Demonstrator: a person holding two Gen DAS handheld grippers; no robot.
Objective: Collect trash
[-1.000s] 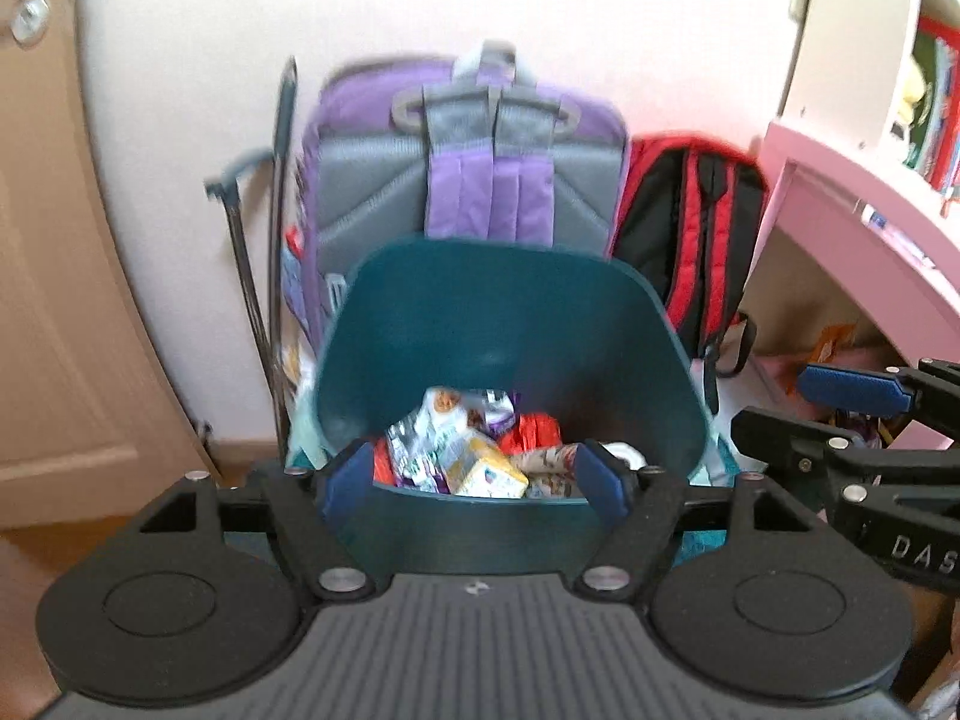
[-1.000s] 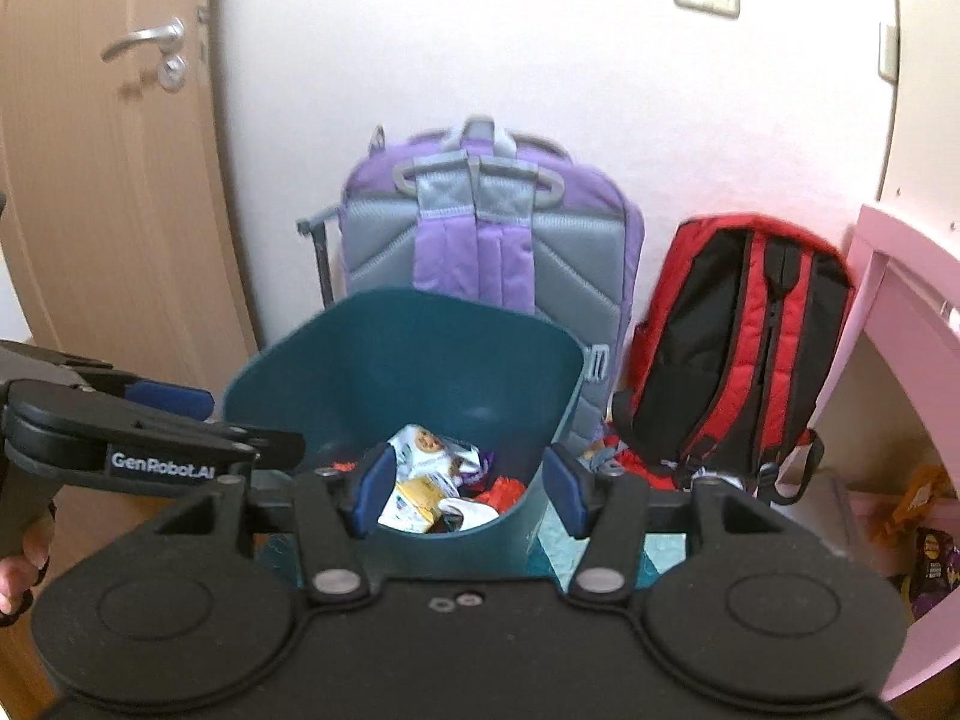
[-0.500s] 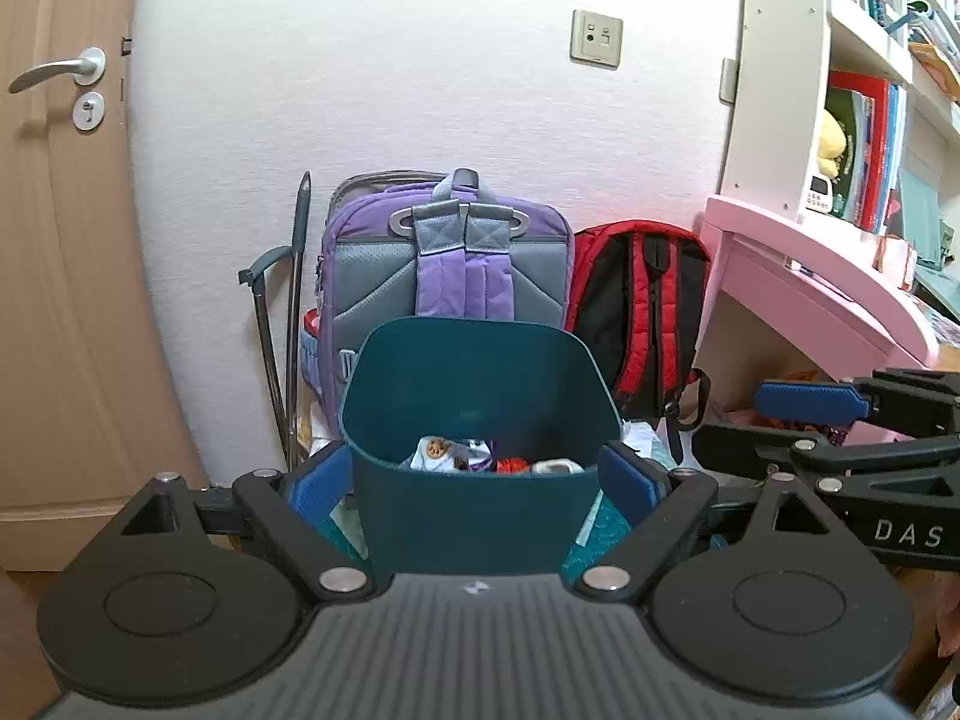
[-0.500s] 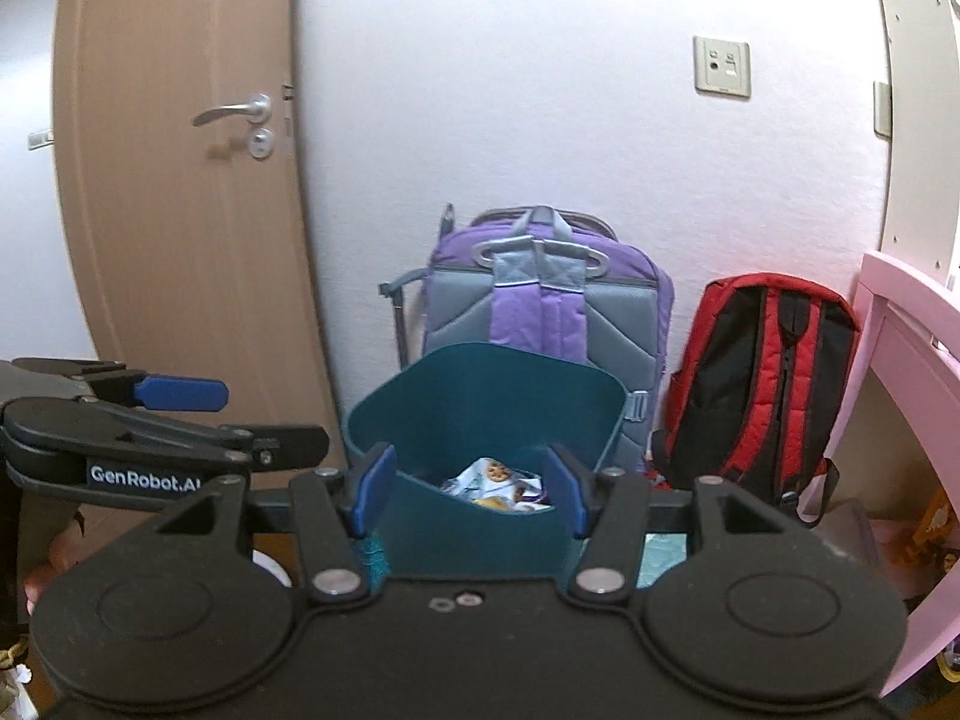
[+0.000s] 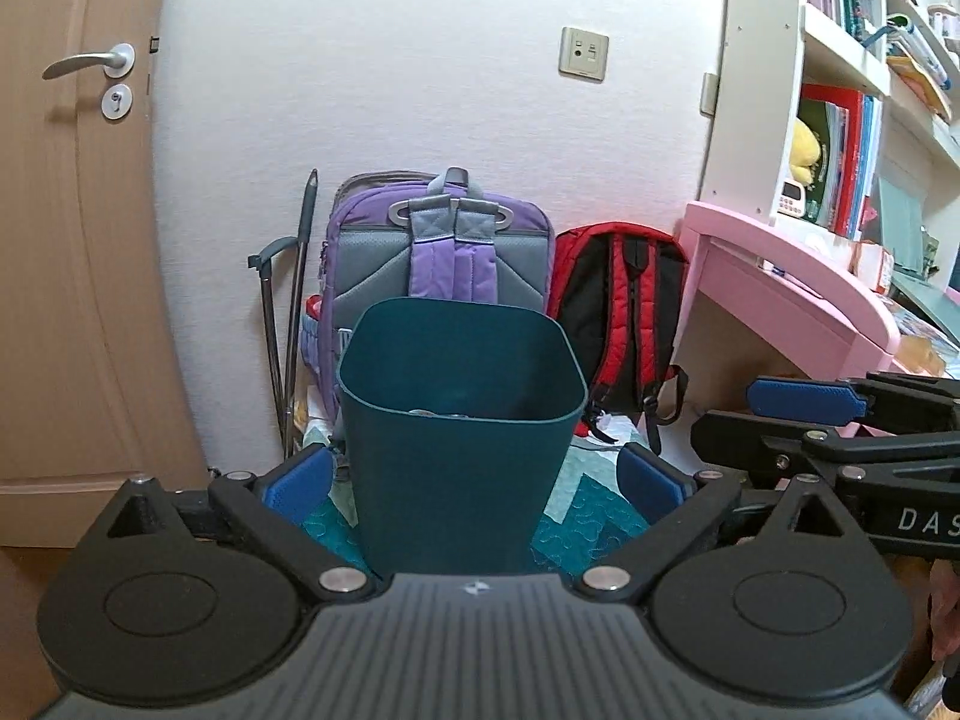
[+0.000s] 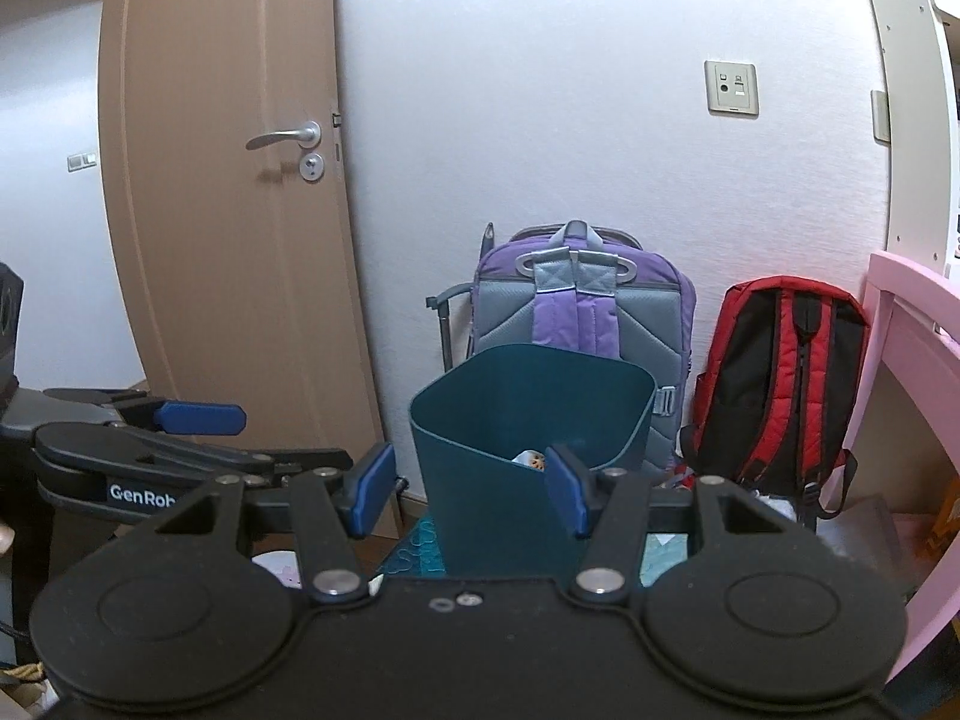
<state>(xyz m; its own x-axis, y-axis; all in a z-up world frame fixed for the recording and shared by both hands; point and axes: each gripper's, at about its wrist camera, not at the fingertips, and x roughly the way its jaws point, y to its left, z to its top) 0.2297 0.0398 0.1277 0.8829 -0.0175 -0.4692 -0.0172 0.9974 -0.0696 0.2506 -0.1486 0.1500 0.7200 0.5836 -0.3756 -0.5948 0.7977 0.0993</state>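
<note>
- Left gripper (image 5: 474, 483): nearest the lens in the left wrist view. Its jaws are opening and stand wide, and the blue pads (image 5: 297, 483) press on nothing. The bin appears in the gap between them but lies farther off.
- Right gripper (image 6: 468, 489): foreground of the right wrist view. Jaws parted, nothing clamped; the bin shows behind the gap. The same gripper enters the left wrist view from the right edge.
- Quilted mat (image 5: 591, 516): teal and white, on the floor under the bin.
- Bin (image 5: 459, 426): dark teal, upright on the mat, just beyond both grippers.
- Trash (image 6: 534, 459): a scrap of printed wrapper, visible low inside the bin in the right wrist view; only a sliver shows over the rim in the left wrist view.
- Purple backpack (image 5: 438, 258): directly behind the bin, against the wall.
- Red backpack (image 5: 621, 306): beside the purple one, to its right.
- Pink desk (image 5: 792, 288): right of the red backpack, under a white bookshelf (image 5: 840, 90).
- Door (image 6: 234, 210): wooden, left of the wall.
</note>
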